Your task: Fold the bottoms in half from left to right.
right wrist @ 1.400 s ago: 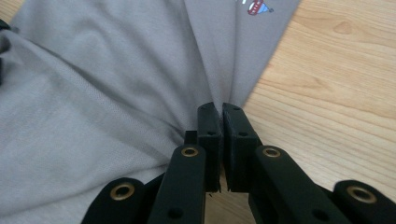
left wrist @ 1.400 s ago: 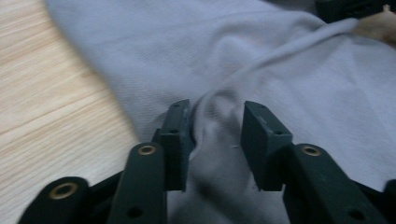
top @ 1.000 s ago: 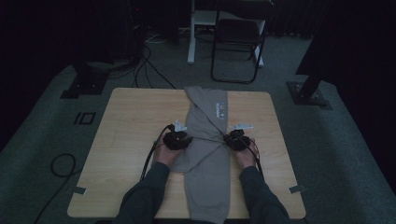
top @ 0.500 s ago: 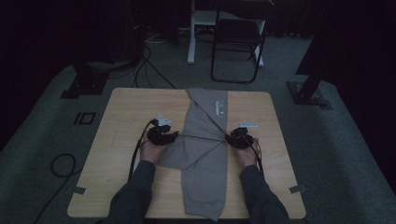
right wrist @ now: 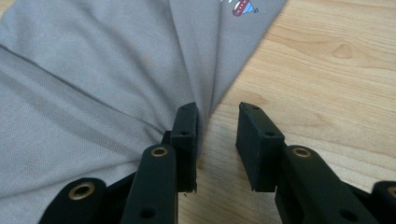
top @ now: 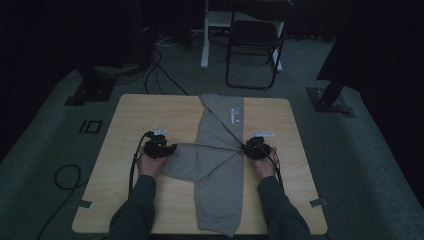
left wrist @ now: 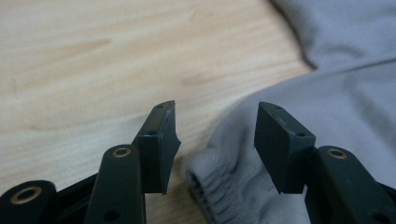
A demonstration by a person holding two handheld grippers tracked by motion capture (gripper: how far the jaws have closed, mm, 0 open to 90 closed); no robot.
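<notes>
The sweatshirt (top: 220, 165) lies down the middle of the desk (top: 125, 120), collar end toward the far edge and hem hanging toward my side, with one sleeve (top: 185, 160) drawn out sideways from its body toward my left hand. I judge that I am in the middle of folding it: the sleeve is spread flat and I am letting go of it, and the side of the body is the next thing to fold.

My left gripper (top: 159, 148) sits at the end of that sleeve, on the side of the sweatshirt away from my right hand. Its fingers (left wrist: 161, 140) have just been opening and now stand wide apart. The ribbed cuff (left wrist: 219, 186) lies on the desk between them, but neither pad presses on it.

My right gripper (top: 257, 148) rests at the opposite edge of the sweatshirt, where the creases run together. Its fingers (right wrist: 187, 140) have just been opening too and stand partly spread. One touches the gathered edge of the cloth; the other is over bare wood beside it, so nothing is pinched.

Next, I think, both hands need a fresh hold: the left on the sleeve or the near side of the sweatshirt, the right on its edge, to carry the cloth over toward the middle without dragging the body askew.
</notes>
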